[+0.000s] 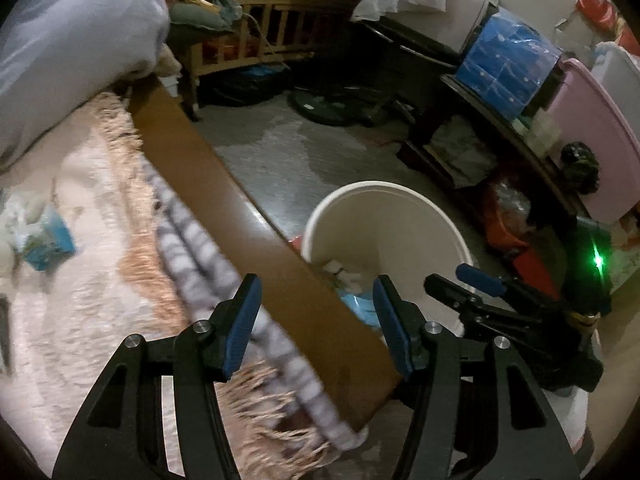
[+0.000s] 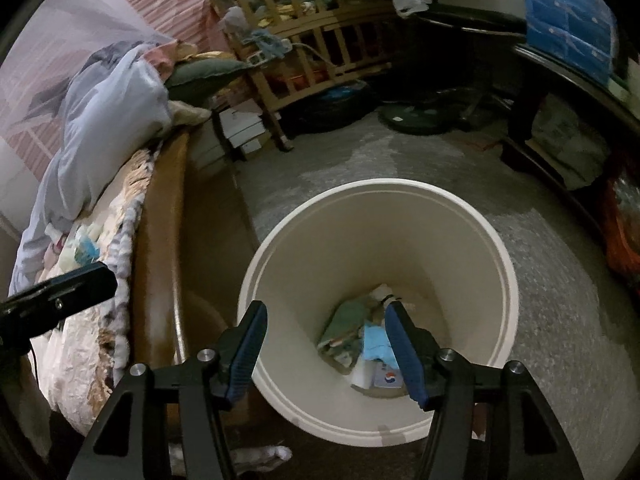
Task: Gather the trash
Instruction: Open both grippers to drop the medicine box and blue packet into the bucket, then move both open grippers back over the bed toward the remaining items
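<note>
A cream bucket (image 2: pixel 506 264) stands on the floor beside the bed. It holds trash: a green packet (image 2: pixel 346 320), a blue wrapper (image 2: pixel 374 340) and a white piece with a round logo (image 2: pixel 384 378). My right gripper (image 2: pixel 326 306) hangs open above the bucket's mouth, with nothing between its pads. My left gripper (image 1: pixel 316 284) is open and empty over the bed's wooden side rail (image 1: pixel 240 208), left of the bucket (image 1: pixel 384 216). A blue-and-white packet (image 1: pixel 44 240) lies on the fluffy blanket. The right gripper (image 1: pixel 460 280) shows at the bucket's right rim.
A large pale pillow (image 1: pixel 72 40) lies at the head of the bed. A wooden crib (image 2: pixel 320 40) and a fan base (image 2: pixel 416 118) stand on the far floor. On the right, a dark low table (image 1: pixel 500 128) carries a blue box (image 1: pixel 508 60) and a pink bin (image 1: pixel 592 128).
</note>
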Action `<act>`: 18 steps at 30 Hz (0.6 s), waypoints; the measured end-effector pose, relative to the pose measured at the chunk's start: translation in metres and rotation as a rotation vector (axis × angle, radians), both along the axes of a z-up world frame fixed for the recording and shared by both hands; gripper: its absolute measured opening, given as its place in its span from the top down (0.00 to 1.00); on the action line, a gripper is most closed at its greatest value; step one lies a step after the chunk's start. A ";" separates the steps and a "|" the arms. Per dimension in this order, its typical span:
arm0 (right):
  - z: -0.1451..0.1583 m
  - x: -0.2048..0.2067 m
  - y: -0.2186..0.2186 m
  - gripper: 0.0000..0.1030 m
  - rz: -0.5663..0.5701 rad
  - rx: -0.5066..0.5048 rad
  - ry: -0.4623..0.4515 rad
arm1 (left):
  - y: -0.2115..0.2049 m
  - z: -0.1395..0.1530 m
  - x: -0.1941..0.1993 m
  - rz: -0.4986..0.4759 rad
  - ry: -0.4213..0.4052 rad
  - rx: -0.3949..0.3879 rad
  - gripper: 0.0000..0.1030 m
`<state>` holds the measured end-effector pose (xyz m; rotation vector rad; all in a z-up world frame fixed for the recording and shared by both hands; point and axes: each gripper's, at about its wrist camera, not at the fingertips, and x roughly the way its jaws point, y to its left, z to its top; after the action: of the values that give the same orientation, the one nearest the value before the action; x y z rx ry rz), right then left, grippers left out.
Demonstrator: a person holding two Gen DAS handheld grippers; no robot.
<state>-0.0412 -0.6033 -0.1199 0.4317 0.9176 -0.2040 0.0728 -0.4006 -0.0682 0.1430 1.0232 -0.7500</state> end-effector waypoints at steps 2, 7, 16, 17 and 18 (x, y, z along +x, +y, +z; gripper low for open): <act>0.002 0.002 0.006 0.43 0.016 -0.002 -0.003 | 0.010 0.002 0.002 0.015 -0.007 0.005 0.45; 0.011 0.006 0.023 0.42 0.056 -0.020 -0.013 | 0.035 0.007 0.007 0.059 -0.022 0.013 0.45; 0.032 0.024 0.072 0.37 0.160 -0.018 -0.052 | 0.088 0.022 0.016 0.147 -0.052 0.030 0.45; 0.033 0.027 0.078 0.37 0.174 -0.018 -0.054 | 0.094 0.023 0.017 0.158 -0.058 0.033 0.45; 0.035 0.031 0.088 0.37 0.196 -0.015 -0.057 | 0.101 0.025 0.018 0.170 -0.067 0.038 0.45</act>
<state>-0.0106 -0.5157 -0.0852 0.3290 0.8963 -0.0195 0.0905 -0.2991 -0.0433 0.1113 0.9727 -0.5680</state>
